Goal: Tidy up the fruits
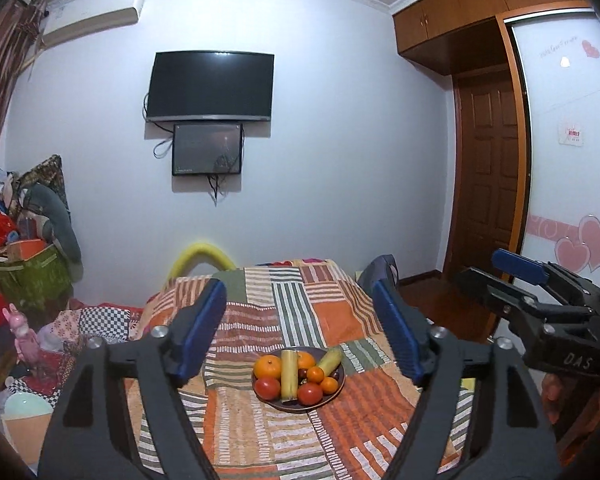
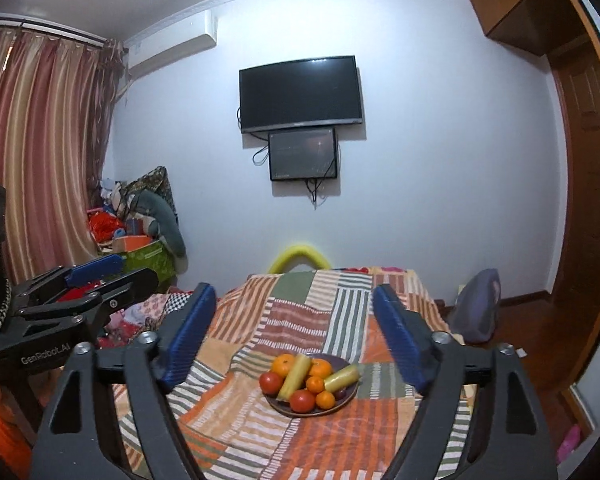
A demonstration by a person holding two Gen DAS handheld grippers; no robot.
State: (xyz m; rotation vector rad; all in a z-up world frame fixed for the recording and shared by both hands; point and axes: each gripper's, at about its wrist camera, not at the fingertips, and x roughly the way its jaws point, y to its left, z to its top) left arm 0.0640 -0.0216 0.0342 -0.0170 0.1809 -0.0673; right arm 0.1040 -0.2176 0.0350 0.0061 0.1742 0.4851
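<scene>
Nearest you, the left gripper [image 1: 298, 334] and right gripper [image 2: 294, 330] both stand spread and hold nothing, well apart from the fruit. Ahead lies the plate [image 1: 338, 390] on the patchwork cloth [image 1: 340, 320], bearing oranges [image 1: 267, 366], tomatoes [image 1: 267, 388] and two yellow-green sticks. From your left gripper the plate sits at 12 o'clock; from your right, just toward 1 o'clock. The long stick [image 1: 289, 374] runs 12 to 6 in the left view, and the shorter stick [image 1: 330, 361] points toward 2 o'clock. Neither arm looks clearly nearer. Beyond, a television [image 1: 210, 86] hangs on the wall.
</scene>
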